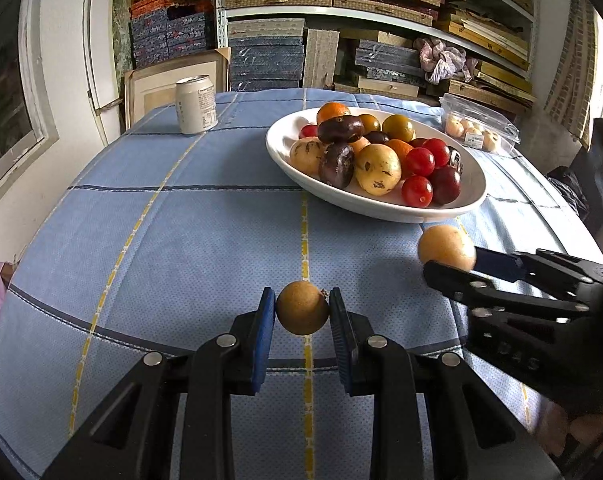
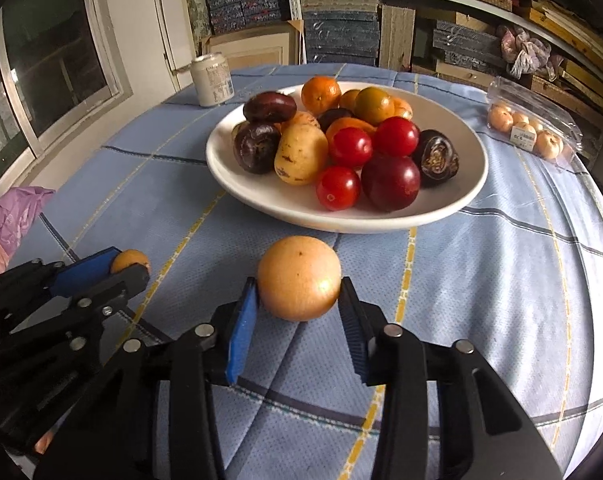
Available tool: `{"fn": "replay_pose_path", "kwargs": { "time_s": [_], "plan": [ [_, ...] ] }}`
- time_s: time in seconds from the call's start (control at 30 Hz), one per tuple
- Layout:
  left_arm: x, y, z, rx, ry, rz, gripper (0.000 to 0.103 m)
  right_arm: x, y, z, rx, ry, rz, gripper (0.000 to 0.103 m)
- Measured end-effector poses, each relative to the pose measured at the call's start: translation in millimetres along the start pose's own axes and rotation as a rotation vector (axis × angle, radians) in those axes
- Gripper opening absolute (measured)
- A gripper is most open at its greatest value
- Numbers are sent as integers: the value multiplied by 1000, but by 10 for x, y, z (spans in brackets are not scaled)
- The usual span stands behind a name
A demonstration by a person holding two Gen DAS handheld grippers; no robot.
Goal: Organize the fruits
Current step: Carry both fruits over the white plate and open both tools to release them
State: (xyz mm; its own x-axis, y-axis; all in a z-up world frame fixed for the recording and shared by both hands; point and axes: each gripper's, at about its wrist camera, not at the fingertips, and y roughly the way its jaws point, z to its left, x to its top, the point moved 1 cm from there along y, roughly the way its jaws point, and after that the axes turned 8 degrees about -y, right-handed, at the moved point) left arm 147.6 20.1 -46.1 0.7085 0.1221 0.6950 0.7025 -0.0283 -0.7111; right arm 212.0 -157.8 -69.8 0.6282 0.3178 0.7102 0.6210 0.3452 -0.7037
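A bench covered with a pale blue checked cloth (image 1: 189, 240) carries a wide white bowl (image 2: 453, 204) heaped with mixed fruit: red cherry tomatoes (image 2: 338, 188), dark purple fruits (image 2: 256, 146), a spotted yellow fruit (image 2: 299, 154) and a mandarin (image 2: 321, 94). In front of the bowl, nearer the cameras, two hand-held grippers each clasp a single round fruit. The left hand-held gripper (image 1: 302, 312) is clamped on a small brown-gold fruit (image 1: 302, 308), its blue pads pressing both sides, and the fruit sits just above the cloth. To its right, the right hand-held gripper (image 2: 300, 292) is closed on a larger pale orange fruit (image 2: 299, 278), which sits between the blue pads just in front of the bowl's near rim; the pads touch its sides. A white drink can (image 1: 196, 105) stands upright at the far left of the bench. A clear plastic punnet (image 2: 531, 122) holding several pale round fruits lies at the far right. A pink plastic bag (image 2: 11, 216) shows at the bench's left edge. Behind the bench, shelves (image 1: 381, 16) are stacked with flat boxes.
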Motion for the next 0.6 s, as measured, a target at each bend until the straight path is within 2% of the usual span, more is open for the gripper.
{"fn": "replay_pose_path", "kwargs": {
  "time_s": [0.1,0.2,0.27,0.3,0.33,0.5,0.6],
  "plan": [
    [-1,-15,-14,-3,3,-5,28,-38,-152,-46,2,15,-30,40],
    [149,2,-52,-75,-24,23,28,2,-360,-133,-8,32,-93,40],
    [297,12,-120,-67,-6,11,28,104,-449,-220,-28,41,-130,40],
    [412,1,-173,-46,16,-21,28,198,-472,-300,-40,55,-143,40],
    [534,7,-228,-32,36,-45,28,250,-476,-342,-43,63,-150,40],
    [926,218,-374,-13,57,-66,28,614,-332,-560,-66,78,-157,40],
    [1093,438,-387,-16,36,-49,28,791,-115,-647,-78,57,-132,40]
  ]
}}
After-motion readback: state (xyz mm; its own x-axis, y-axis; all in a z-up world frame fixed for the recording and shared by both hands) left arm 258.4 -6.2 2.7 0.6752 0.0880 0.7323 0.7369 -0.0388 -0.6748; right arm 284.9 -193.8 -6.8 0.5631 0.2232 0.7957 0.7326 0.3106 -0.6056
